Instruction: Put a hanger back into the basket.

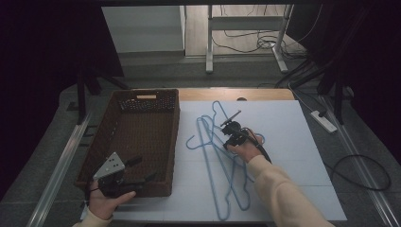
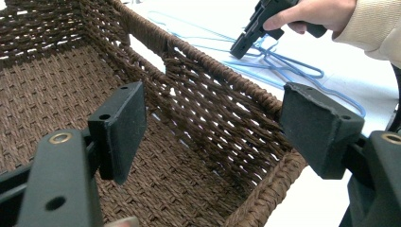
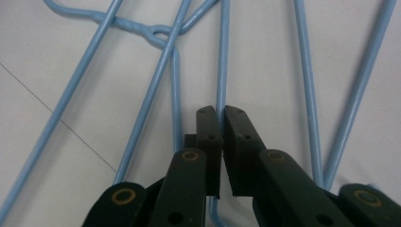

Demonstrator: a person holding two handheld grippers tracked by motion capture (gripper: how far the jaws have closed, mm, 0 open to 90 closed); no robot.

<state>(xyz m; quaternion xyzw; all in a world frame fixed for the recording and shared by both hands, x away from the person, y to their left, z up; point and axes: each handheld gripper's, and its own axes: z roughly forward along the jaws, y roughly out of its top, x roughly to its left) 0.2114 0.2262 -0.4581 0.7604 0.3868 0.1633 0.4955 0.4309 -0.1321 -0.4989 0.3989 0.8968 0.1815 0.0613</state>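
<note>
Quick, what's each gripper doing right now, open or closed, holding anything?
Left gripper: open, holding nothing, over the brown woven wicker basket.
Right gripper: closed on a light blue wire hanger.

one brown wicker basket (image 1: 142, 124); about three blue wire hangers (image 1: 222, 156); two grippers

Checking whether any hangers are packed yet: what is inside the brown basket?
Nothing lies on the woven floor of the basket; the blue hangers are beside it. The left gripper covers its near corner.
</note>
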